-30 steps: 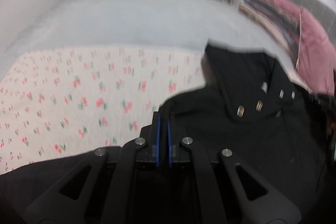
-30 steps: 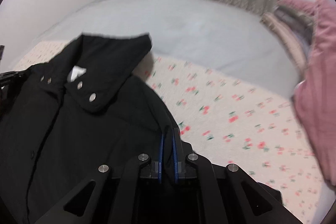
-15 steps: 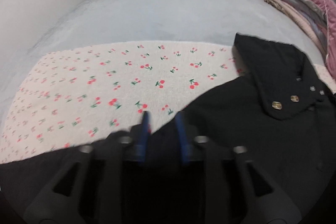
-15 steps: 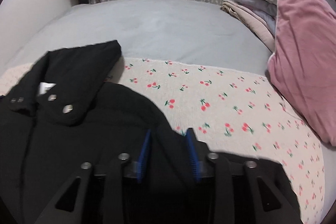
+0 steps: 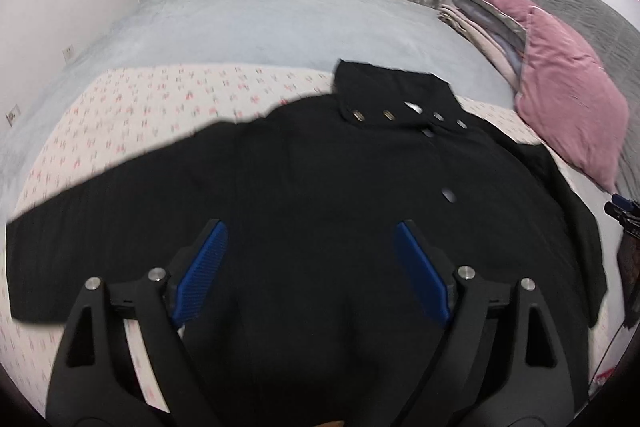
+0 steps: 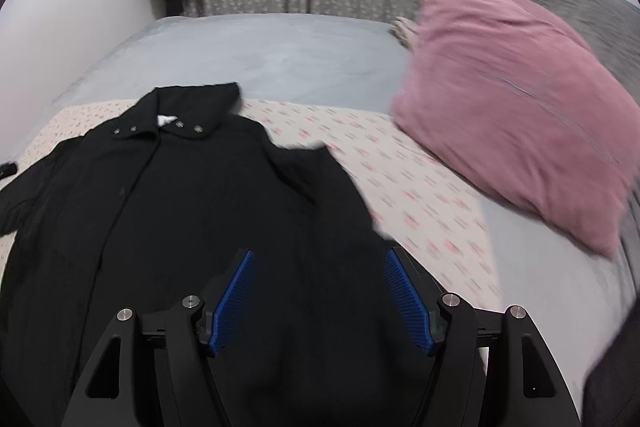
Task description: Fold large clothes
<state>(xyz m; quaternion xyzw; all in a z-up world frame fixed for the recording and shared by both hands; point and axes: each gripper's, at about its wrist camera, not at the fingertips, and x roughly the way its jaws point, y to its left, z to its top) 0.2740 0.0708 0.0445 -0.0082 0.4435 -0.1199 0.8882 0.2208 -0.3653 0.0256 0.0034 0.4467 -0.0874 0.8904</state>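
Both grippers had let go within the last second: a second earlier their blue pads were pinched together on black cloth, and now they stood wide apart and pulled back above it. From the left wrist view, the left gripper (image 5: 308, 267) was spread, nothing between its pads, and the black coat (image 5: 320, 195) lay flat just ahead and below on the cherry-print sheet (image 5: 120, 115), front side up. Its collar (image 5: 396, 95) pointed away from the camera toward the grey bedspread (image 5: 260, 23), so the coat's long axis ran straight forward from the gripper; one sleeve (image 5: 100, 223) stretched out sideways to the left, close by this gripper. From the right wrist view, the right gripper (image 6: 318, 299) was likewise spread and empty, hanging over the coat's lower right part, collar (image 6: 192, 107) again at the far end. The other sleeve (image 6: 316, 167) lay bunched along the right edge, near this gripper, with the pink pillow (image 6: 512, 107) beyond it. Each sleeve therefore seemed best folded inward by the gripper on its own side.
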